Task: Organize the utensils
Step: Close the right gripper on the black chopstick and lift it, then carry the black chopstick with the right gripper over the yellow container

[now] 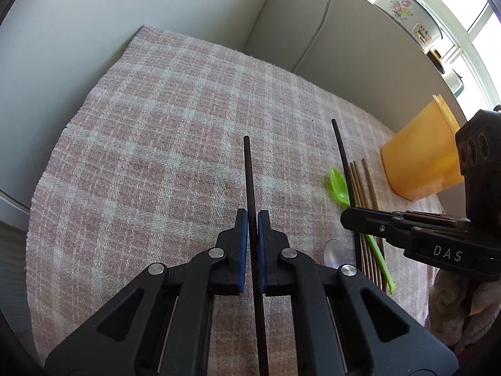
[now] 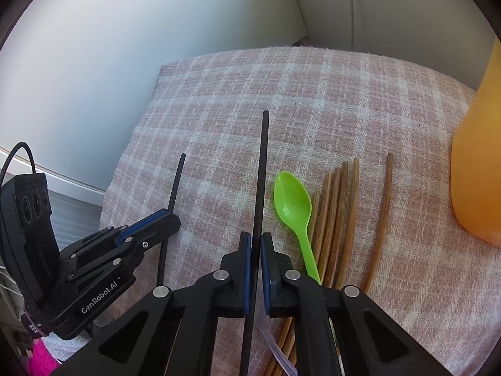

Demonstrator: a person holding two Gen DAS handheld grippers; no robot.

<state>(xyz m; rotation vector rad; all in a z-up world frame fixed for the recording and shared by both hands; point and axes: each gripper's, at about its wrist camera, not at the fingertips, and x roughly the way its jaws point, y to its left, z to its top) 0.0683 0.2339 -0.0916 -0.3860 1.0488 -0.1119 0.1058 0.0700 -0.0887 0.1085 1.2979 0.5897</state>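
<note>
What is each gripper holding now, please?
Left gripper: shut on a black chopstick.
Right gripper: shut on another black chopstick.

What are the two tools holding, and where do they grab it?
Each tool pinches one black chopstick partway along its shaft: the left tool one black chopstick, the right tool another black chopstick.

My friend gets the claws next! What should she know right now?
Left claw: shut on a black chopstick, tip pointing away.
Right claw: shut on the other black chopstick.
On the checked cloth: a green spoon, brown wooden chopsticks beside it, one more brown stick apart, nearer the orange cup.
Done: both black sticks are gripped.
Left: nothing looks sorted yet; the cup seems the likely place for them.
</note>
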